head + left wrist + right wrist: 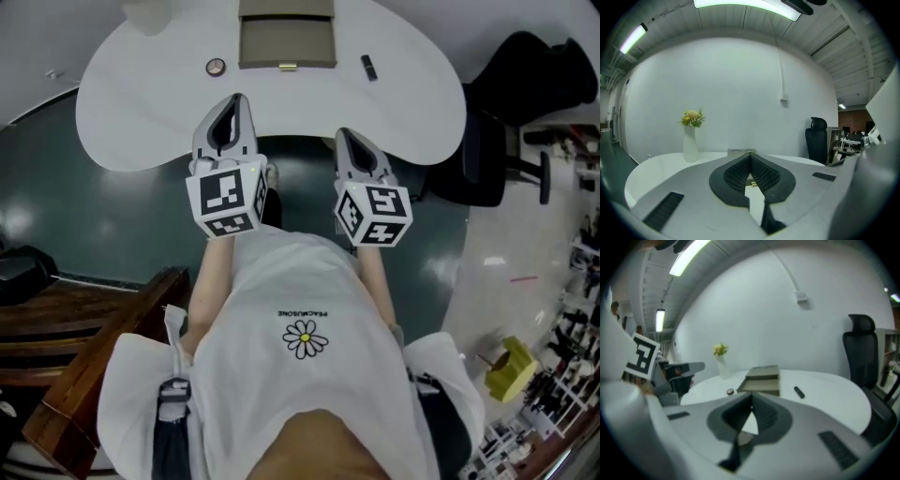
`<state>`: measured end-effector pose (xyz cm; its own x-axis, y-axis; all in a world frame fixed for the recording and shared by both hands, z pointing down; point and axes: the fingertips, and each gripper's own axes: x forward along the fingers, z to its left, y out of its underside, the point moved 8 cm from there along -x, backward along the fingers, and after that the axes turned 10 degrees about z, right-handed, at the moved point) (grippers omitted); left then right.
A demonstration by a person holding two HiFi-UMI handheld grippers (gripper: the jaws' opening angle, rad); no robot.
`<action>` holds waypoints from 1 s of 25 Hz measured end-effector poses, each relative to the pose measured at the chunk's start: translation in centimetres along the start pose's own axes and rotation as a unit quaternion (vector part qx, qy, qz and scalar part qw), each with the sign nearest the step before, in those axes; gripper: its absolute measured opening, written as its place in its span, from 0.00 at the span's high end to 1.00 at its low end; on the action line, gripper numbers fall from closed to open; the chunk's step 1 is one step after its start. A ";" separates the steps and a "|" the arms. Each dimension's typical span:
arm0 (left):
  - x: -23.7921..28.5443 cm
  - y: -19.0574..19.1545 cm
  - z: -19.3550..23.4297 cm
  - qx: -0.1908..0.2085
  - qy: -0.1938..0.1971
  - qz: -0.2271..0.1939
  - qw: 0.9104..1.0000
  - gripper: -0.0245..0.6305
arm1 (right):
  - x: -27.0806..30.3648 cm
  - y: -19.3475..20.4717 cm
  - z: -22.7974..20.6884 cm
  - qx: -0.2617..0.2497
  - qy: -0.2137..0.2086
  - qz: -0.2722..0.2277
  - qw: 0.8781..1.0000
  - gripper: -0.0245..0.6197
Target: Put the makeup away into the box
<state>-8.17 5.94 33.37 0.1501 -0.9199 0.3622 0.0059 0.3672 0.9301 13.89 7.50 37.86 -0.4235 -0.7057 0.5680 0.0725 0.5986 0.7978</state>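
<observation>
Dark stick, axis: the slim dark makeup stick (368, 67) lies flat on the white counter (141, 103). Its long axis runs nearly straight away from the person, with the far end leaning slightly left.
Dark stick, place: just right of the box (287, 42), apart from it.
Compact, look: the round compact (216, 67) is small, with a dark rim and a pinkish centre. It lies flat with no long axis to read.
Compact, place: just left of the box, level with its near edge and not touching it.
Box, look: olive-grey and open, with the lid laid back on the far side and the tray on the near side. A small brass latch on the near edge faces the person.
Left tongs: the left tongs (234, 98) are closed tip to tip with nothing between them, hanging over the counter's near edge and aimed at the box.
Right tongs: the right tongs (344, 133) are closed and empty, held short of the counter's near edge.
Left gripper view only: a white vase (690, 143) with yellow flowers stands on the far left of the counter. Only a sliver of the box shows above the tips, and neither makeup item is visible.
Right gripper view only: box, compact and stick show together, with the left gripper's marker cube at the frame's left.
Head view only: the full curved outline of the counter and a black office chair (497, 141) to its right.
</observation>
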 end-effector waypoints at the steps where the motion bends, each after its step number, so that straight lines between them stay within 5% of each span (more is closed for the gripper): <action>1: 0.8 -0.7 0.6 0.007 0.006 0.000 1.000 0.93 | 0.8 -1.0 0.4 -0.004 0.006 0.000 1.000 0.92; 5: 4.6 -3.1 3.0 0.024 0.026 -0.004 0.999 0.93 | 4.4 -4.3 1.8 -0.042 0.023 0.004 0.999 0.92; 13: 9.5 -4.2 5.9 0.010 0.031 0.007 0.999 0.93 | 8.6 -5.7 1.5 0.006 0.014 0.022 1.000 0.92; 25: 11.4 -5.4 6.2 -0.008 -0.008 -0.015 1.000 0.93 | 10.9 -10.1 -0.9 -0.010 -0.043 -0.032 0.999 0.92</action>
<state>-12.62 -7.37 32.80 0.1345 -0.9325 0.3353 0.0263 0.3416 0.9395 9.38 -6.55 36.16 -0.5040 -0.7067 0.4966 0.0599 0.5450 0.8363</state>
